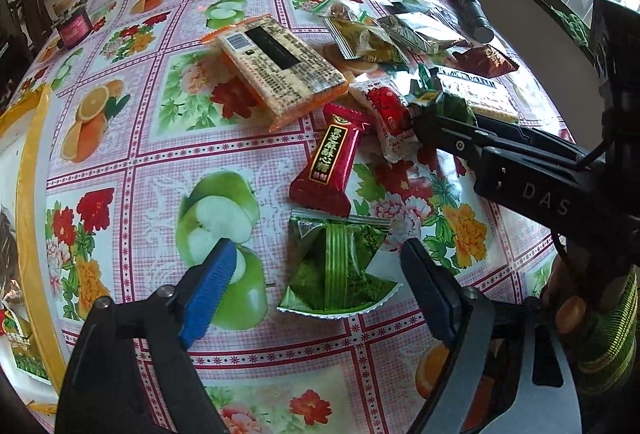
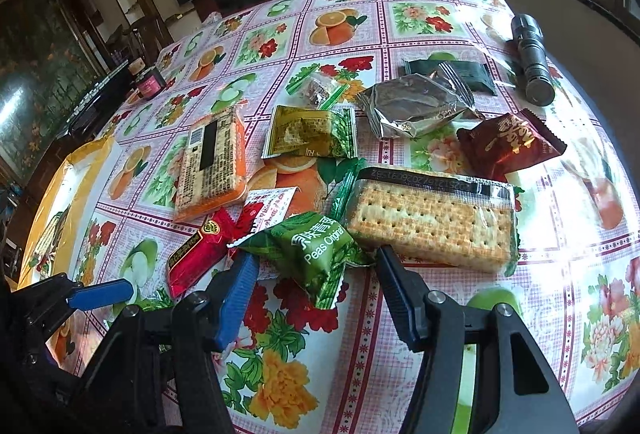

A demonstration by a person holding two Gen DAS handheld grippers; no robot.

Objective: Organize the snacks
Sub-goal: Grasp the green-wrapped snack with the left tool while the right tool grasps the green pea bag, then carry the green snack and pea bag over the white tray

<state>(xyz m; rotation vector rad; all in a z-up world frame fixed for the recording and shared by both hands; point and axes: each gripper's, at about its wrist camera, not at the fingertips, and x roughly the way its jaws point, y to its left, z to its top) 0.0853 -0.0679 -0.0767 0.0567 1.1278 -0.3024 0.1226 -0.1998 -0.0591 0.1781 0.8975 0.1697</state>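
Snack packets lie scattered on a table with a fruit-and-flower cloth (image 1: 168,170). My left gripper (image 1: 318,254) stands open, pointing down, its blue and black pads either side of a green foil packet (image 1: 340,270) without touching it. A red candy packet (image 1: 328,162) lies just beyond. My right gripper (image 2: 316,258) is open around a green "Peas Original" packet (image 2: 316,254); its fingertips sit at the packet's edges and do not squeeze it. In the left wrist view the right gripper (image 1: 424,122) reaches in from the right to that peas packet (image 1: 444,106).
An orange-edged cracker pack (image 1: 280,70), a clear soda-cracker pack (image 2: 432,222), silver, dark red and olive packets and a black flashlight (image 2: 532,62) lie farther back. A yellow-rimmed tray (image 1: 32,194) sits at the left edge, a small pink jar (image 1: 74,26) beyond. A striped sleeve (image 1: 608,346) shows.
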